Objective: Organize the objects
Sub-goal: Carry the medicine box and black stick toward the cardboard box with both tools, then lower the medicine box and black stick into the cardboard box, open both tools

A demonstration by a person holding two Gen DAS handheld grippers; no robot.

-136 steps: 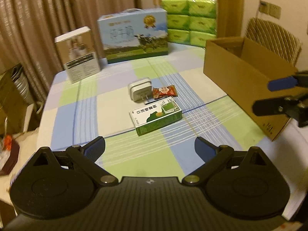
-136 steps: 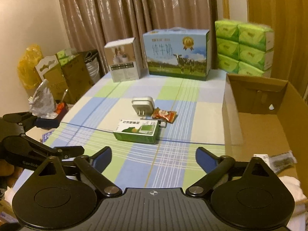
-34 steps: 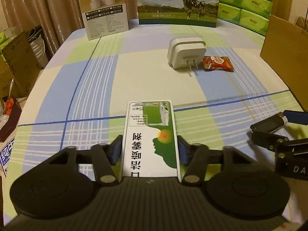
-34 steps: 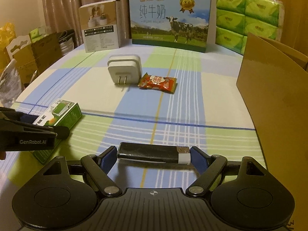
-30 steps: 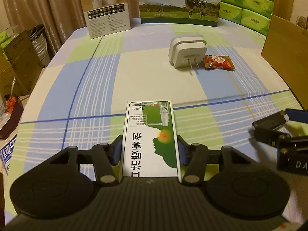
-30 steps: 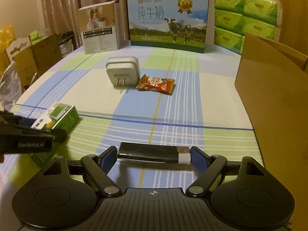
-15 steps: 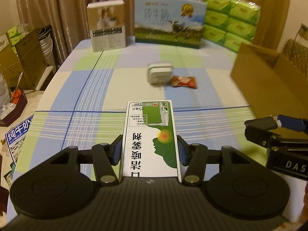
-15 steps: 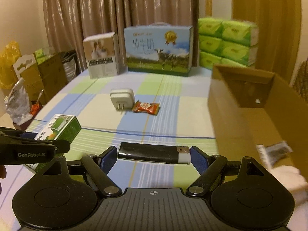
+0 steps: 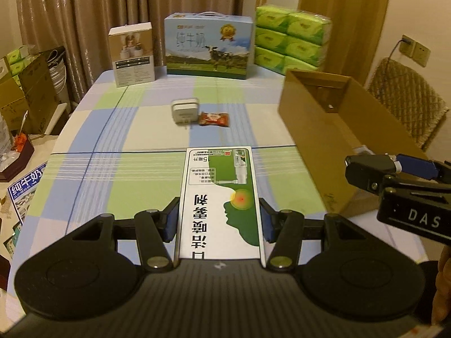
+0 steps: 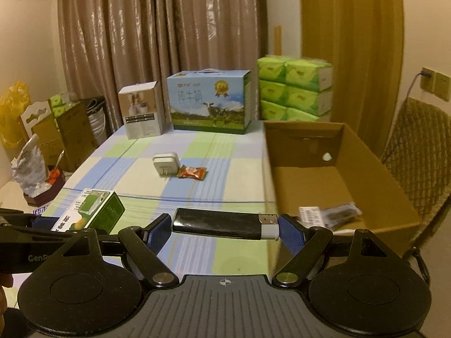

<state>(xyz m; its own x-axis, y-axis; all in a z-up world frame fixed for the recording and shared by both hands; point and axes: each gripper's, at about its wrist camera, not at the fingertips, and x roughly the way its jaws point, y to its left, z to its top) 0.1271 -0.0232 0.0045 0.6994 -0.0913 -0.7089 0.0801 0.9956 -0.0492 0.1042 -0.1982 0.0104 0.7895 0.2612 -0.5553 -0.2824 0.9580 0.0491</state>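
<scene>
While cardboard box (image 10: 375, 177) holds dark packet (image 10: 342, 211), left fingers (image 9: 172, 221) clamp green carton (image 9: 221, 197), right fingers (image 10: 290, 232) clamp lighter (image 10: 222, 224).

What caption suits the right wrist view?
Right hand-held gripper holding a black lighter beside an open cardboard box.

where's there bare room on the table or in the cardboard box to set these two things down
The cardboard box floor is bare toward its far wall; packets crowd its near corner. On the table, the checked cloth is free from the white charger and red snack packet toward the near and left edges. The far edge is crowded: a white carton, milk case, green tissue packs.
</scene>
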